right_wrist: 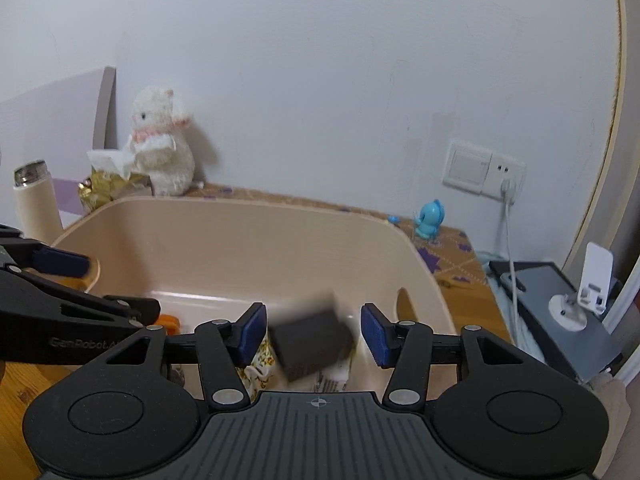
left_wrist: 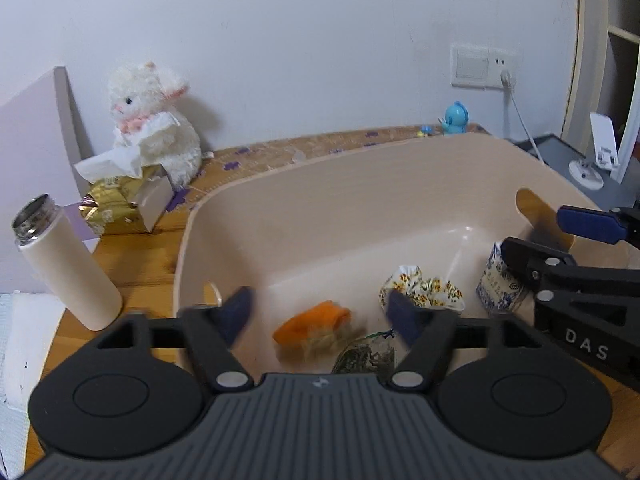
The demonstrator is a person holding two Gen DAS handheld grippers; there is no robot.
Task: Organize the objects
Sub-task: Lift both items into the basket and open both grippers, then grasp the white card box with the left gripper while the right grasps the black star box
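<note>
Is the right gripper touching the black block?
Apart. The right wrist view shows the blurred black block between the right gripper's open fingers, with gaps either side.

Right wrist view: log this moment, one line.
right gripper open | dark block blurred between fingers, untouched | over beige bin | left gripper open

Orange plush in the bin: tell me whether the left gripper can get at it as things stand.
Probably yes. The left gripper is open above the bin, with the orange plush just ahead between its fingers. Nothing lies over it; the dark mesh pouch only sits alongside.
</note>
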